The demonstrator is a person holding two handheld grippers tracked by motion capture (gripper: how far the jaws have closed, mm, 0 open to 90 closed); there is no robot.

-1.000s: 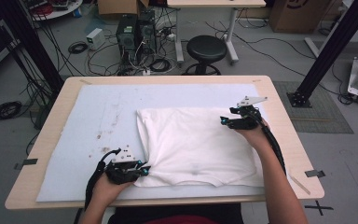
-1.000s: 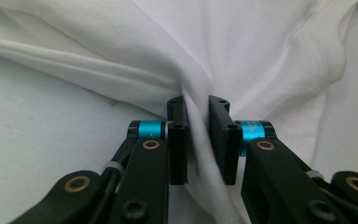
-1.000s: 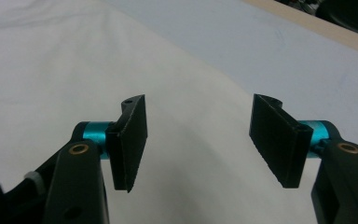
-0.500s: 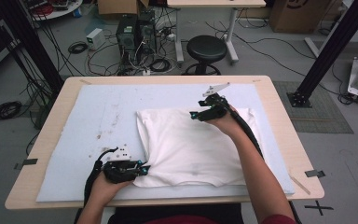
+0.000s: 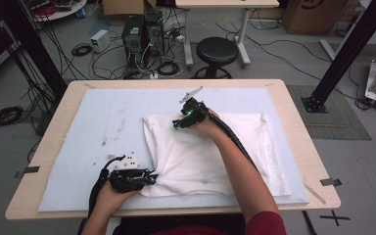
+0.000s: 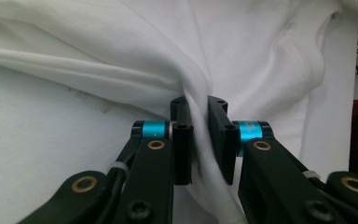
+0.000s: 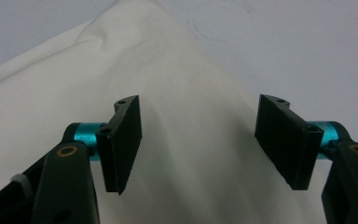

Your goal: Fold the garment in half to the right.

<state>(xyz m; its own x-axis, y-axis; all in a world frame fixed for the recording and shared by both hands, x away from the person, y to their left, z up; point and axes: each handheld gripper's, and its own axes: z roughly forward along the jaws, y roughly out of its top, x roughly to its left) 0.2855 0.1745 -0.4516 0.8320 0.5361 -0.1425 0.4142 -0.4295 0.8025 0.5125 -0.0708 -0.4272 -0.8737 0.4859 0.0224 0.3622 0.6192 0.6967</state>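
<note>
Gripper on your left (image 5: 149, 177) is clamping the near-left corner of the white shirt (image 5: 210, 156), lying half-folded on the bench (image 5: 293, 103); your right gripper (image 5: 178, 122), jaws just spread and empty, is hovering over the far edge. Its own view is showing that gap; the high view isn't.

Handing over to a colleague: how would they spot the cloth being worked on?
On the pale blue mat covering the wooden table lies one white fabric garment, right of centre. Its near-left corner is pinched in the left gripper; nothing else there is cloth.
</note>
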